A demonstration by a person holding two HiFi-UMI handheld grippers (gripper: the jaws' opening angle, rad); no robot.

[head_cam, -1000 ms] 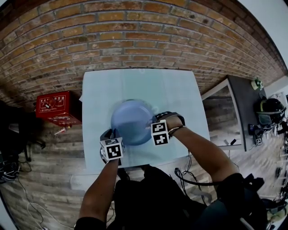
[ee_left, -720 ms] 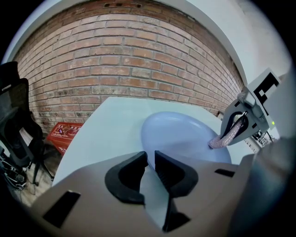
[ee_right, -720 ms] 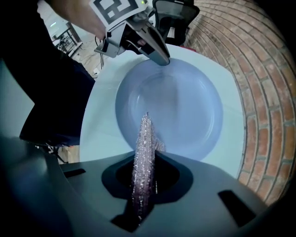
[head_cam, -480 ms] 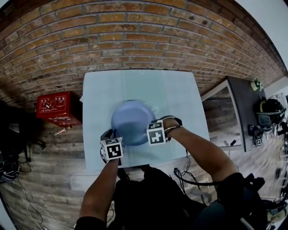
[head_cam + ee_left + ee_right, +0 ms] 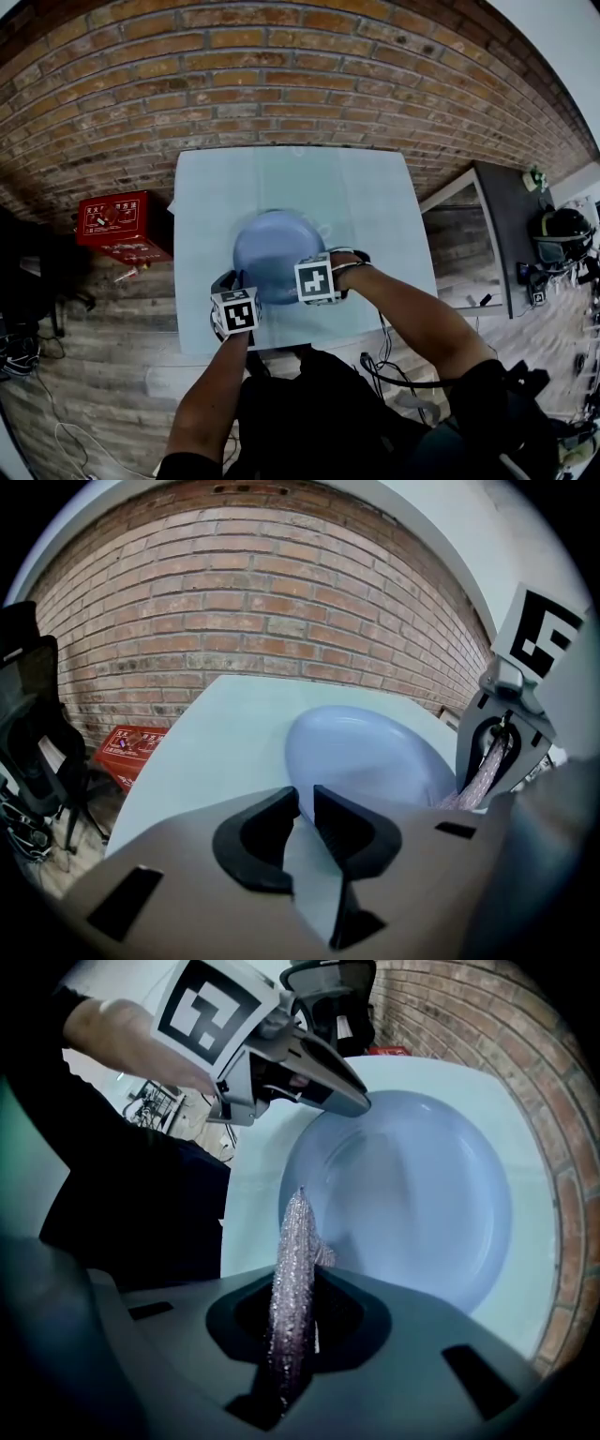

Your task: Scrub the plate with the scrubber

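A pale blue plate (image 5: pixel 272 248) lies on the light table (image 5: pixel 375 206). My left gripper (image 5: pixel 306 803) is at the plate's (image 5: pixel 366 757) near-left rim, its jaws closed on the edge with only a thin slit between them. My right gripper (image 5: pixel 295 1312) is shut on a silvery mesh scrubber (image 5: pixel 292 1269), which stands up between the jaws. The scrubber's tip touches the near side of the plate (image 5: pixel 422 1194), close to the left gripper (image 5: pixel 352 1102). In the left gripper view the scrubber (image 5: pixel 483 775) hangs at the plate's right edge.
A red box (image 5: pixel 122 225) sits on the floor left of the table. A brick wall (image 5: pixel 281 75) runs behind the table. A black chair (image 5: pixel 28 724) stands at the far left. A dark desk (image 5: pixel 511 225) is to the right.
My right gripper has slid left with the scrubber, from the plate's right rim towards its near middle. The left gripper and the plate have stayed put.
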